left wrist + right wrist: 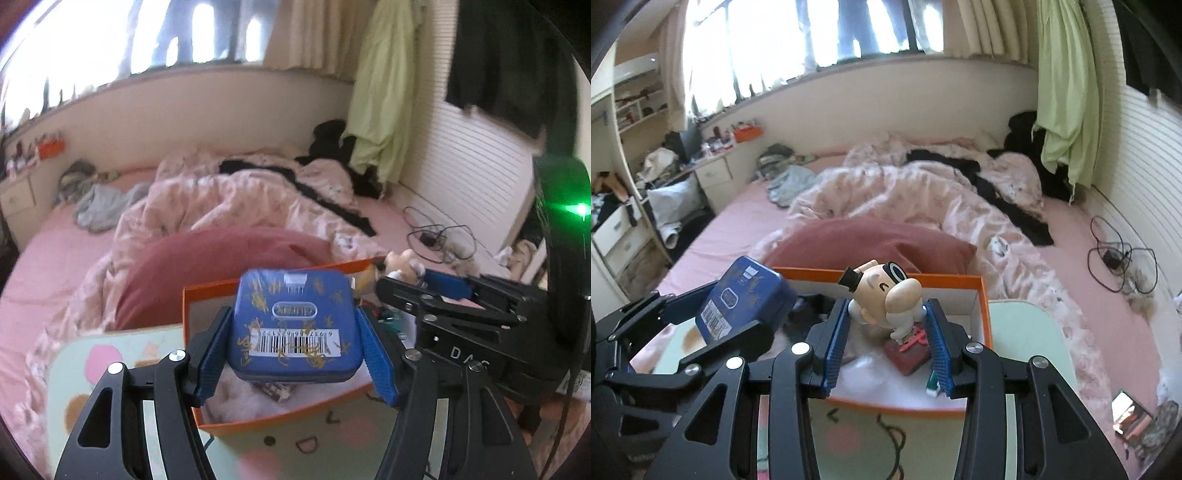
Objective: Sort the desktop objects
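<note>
Blue tin (291,325) clamped in left gripper (295,347), held above orange box (280,417). Figurine (886,295) pinched in right gripper (886,332), also over the box. Box sits on cartoon-print table (1027,328), bed (746,221) beyond.

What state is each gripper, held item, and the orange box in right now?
Left gripper: shut on the blue tin.
Blue rectangular tin with barcode label: lid closed, held above the orange box.
Right gripper: shut on the figurine.
Cartoon figurine with black top hat: gripped, tilted sideways, over the box.
Orange cardboard box: open-topped, holding small items, resting on the cartoon-print tabletop.
</note>
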The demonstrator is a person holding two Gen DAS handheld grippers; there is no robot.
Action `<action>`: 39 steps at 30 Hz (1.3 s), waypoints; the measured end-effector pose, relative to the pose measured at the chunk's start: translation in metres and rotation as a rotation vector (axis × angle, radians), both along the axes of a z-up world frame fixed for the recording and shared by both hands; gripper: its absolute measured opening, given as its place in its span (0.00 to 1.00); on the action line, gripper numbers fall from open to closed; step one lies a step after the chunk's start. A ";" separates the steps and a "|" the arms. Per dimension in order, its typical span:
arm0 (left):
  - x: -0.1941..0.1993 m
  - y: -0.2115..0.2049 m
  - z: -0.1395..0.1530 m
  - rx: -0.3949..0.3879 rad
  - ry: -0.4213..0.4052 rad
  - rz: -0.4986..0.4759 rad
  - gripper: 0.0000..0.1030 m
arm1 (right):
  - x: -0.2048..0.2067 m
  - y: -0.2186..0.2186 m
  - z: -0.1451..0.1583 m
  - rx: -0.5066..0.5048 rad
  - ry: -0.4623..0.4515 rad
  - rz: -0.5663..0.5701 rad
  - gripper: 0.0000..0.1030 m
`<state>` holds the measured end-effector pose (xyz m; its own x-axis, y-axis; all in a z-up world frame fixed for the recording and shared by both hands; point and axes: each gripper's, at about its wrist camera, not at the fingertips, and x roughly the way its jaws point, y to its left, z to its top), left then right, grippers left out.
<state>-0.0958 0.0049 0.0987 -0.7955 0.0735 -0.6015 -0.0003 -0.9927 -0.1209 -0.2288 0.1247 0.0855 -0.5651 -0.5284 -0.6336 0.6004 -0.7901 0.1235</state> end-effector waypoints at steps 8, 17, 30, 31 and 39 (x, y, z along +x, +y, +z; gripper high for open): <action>0.027 -0.019 -0.013 0.076 -0.027 0.058 0.84 | -0.005 0.014 -0.027 0.005 -0.084 -0.063 0.58; 0.086 -0.008 -0.035 0.076 -0.135 0.030 0.94 | 0.060 0.038 -0.020 0.059 0.009 -0.045 0.69; 0.106 0.019 -0.090 -0.029 -0.277 0.026 1.00 | 0.098 0.055 -0.092 0.217 -0.146 -0.049 0.70; 0.106 0.023 -0.092 -0.070 -0.280 0.028 1.00 | 0.097 0.056 -0.093 0.225 -0.142 -0.062 0.75; 0.107 0.029 -0.093 -0.117 -0.279 0.018 1.00 | 0.093 0.062 -0.099 0.233 -0.135 -0.069 1.00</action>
